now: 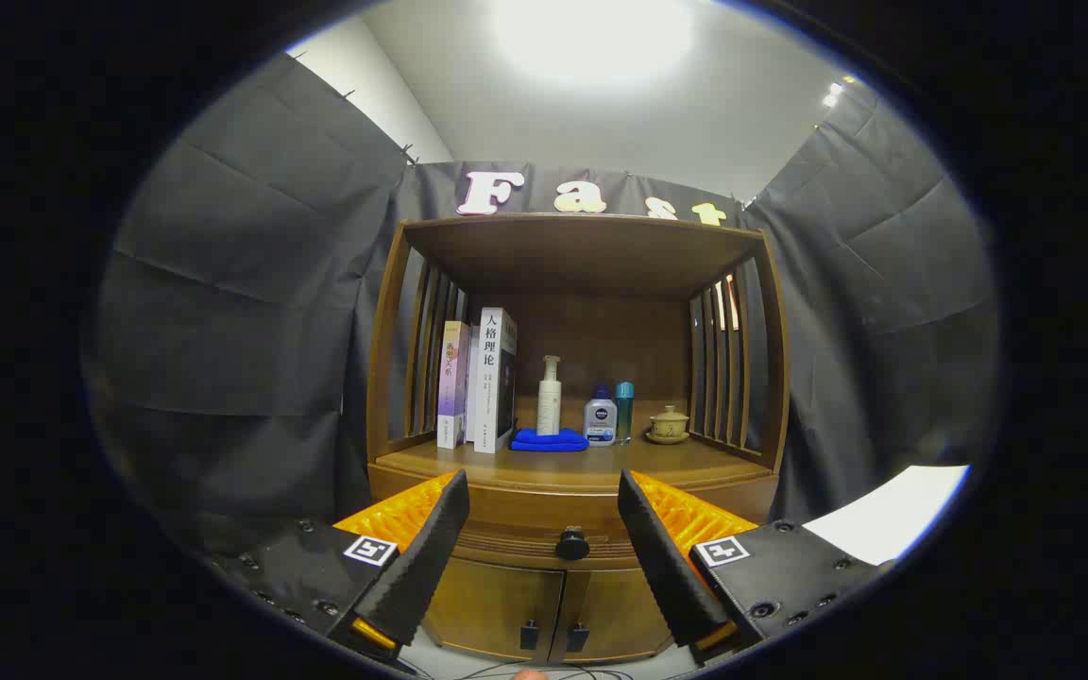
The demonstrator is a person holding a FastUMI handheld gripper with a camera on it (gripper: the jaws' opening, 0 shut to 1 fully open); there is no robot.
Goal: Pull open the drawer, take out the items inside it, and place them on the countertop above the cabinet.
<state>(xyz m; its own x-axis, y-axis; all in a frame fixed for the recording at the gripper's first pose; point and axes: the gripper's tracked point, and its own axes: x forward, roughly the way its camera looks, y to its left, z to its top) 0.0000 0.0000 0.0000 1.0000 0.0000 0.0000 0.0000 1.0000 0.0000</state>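
Hand-held gripper (544, 515) wide open, holding nothing, fingers (426, 548) spread to both sides of the small black knob (571, 544) on the shut drawer (544, 546). Knob just ahead, between the fingers, not touched yet. Could slip off such a small round knob. Could miss and bump the wood. A hard yank might shake the bottle (549, 395) and books (483, 380) on the surface (601, 465) above.
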